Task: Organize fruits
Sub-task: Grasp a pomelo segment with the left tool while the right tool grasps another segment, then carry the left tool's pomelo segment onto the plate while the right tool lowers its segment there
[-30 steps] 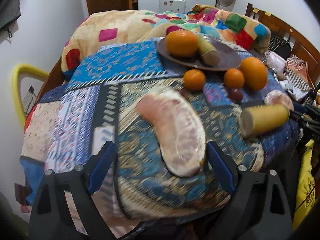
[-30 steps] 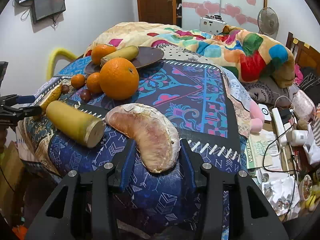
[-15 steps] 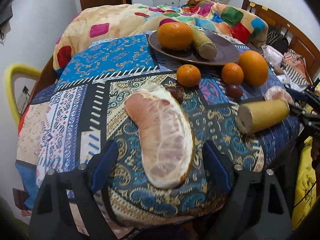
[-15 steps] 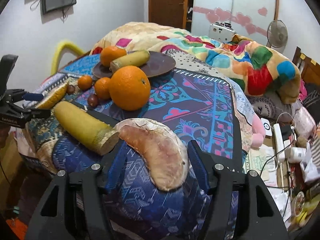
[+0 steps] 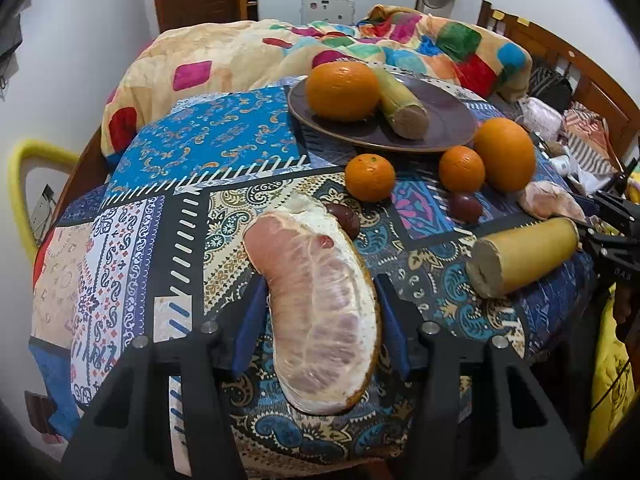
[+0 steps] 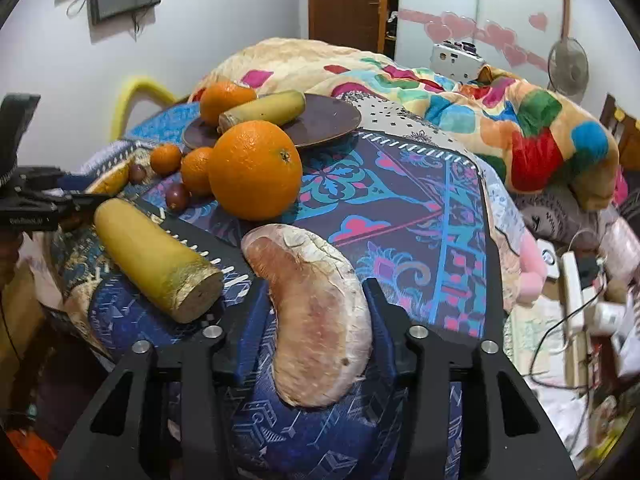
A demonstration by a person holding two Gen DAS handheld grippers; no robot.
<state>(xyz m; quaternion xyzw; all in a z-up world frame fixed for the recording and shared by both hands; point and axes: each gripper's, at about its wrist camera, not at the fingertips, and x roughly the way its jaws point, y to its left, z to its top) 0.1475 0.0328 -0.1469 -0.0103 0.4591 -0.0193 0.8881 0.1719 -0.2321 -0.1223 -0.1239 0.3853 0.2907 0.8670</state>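
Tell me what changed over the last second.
Both grippers closed in: the left gripper now clamps its pomelo segment, and the right gripper clamps the other pomelo segment. The plate, oranges and sugarcane pieces lie as before.

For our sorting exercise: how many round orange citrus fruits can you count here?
4. One large orange on the dark brown plate; another large orange on the patterned cloth beside it; two small mandarins, and, before the plate. Others may be hidden.
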